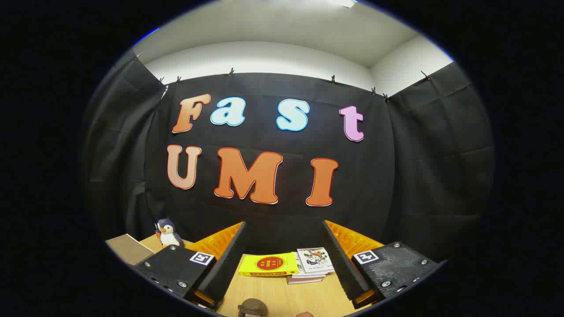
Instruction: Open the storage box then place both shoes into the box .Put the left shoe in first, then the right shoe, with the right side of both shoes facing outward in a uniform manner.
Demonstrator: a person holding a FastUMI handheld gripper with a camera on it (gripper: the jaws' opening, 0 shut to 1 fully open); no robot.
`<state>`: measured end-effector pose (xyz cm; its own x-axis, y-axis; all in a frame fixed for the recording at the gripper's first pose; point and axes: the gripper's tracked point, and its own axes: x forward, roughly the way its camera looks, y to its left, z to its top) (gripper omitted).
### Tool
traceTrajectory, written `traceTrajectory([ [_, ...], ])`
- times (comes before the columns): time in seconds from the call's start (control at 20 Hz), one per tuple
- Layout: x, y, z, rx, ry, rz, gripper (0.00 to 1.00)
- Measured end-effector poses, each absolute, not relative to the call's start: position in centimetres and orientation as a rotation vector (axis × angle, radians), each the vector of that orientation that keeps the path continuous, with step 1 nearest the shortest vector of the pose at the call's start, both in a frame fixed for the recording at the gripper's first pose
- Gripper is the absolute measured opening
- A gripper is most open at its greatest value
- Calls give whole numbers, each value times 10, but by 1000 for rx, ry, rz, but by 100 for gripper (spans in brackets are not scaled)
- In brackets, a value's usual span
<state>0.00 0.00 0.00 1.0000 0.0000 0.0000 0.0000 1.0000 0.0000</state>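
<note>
Gripper (284,264): fingers spread wide apart, nothing between them, held above the wooden table (282,295).

Yellow book (269,265): flat on the table, seen in the gap between the fingers, beyond their tips. Landmark for the entries below.

Stack of booklets (313,264): just beside the yellow book on its right, touching or nearly so; the top one has a white illustrated cover.

Penguin toy (168,232): upright, well to the left of the yellow book, near the table's far edge.

Cardboard box (129,248): left of the penguin, farther again from the yellow book.

Rounded brown object (252,307): on the near side of the yellow book, partly cut off; whether it is a shoe cannot be told.
</note>
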Motion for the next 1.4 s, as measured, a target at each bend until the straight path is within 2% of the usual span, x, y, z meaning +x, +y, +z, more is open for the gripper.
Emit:
traceTrajectory([
  [0.85, 7, 2, -17, 66, 50, 11, 99],
  [1.4, 5, 72, -30, 38, 72, 120, 99],
])
